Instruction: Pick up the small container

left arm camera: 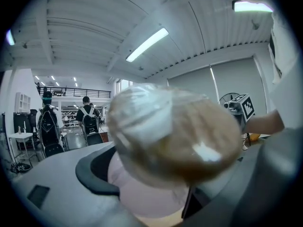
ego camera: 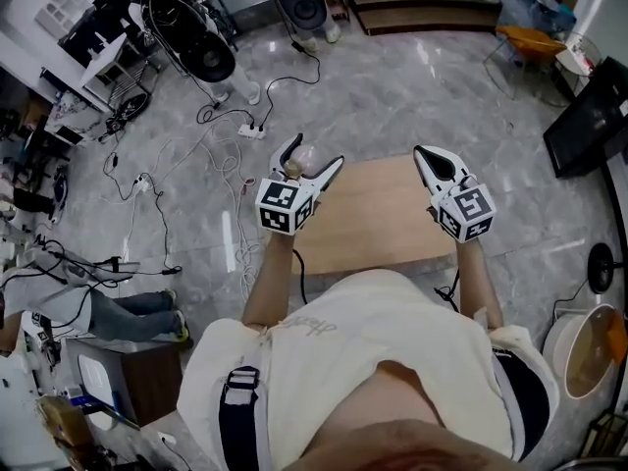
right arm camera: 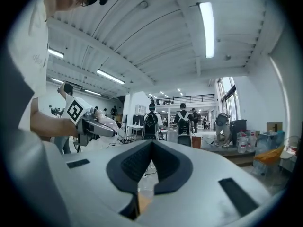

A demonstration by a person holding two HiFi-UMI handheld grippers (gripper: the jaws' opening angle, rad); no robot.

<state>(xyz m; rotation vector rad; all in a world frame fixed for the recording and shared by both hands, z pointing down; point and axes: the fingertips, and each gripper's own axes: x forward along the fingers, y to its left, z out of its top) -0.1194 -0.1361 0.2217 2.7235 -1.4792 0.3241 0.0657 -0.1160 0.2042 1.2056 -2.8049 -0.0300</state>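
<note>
My left gripper (ego camera: 314, 155) pinches the small container (left arm camera: 175, 136) up above the tabletop (ego camera: 383, 214), my right gripper (ego camera: 422, 153) is pressed together on nothing, and I should squeeze just enough and hold it level so it won't slip.

Cream T-shirt (ego camera: 383, 327) above white, black-padded left tongs (ego camera: 316, 153) and right tongs (ego camera: 423, 153).

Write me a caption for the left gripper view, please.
The left gripper grips a clear, brown-filled container close to its camera.
</note>
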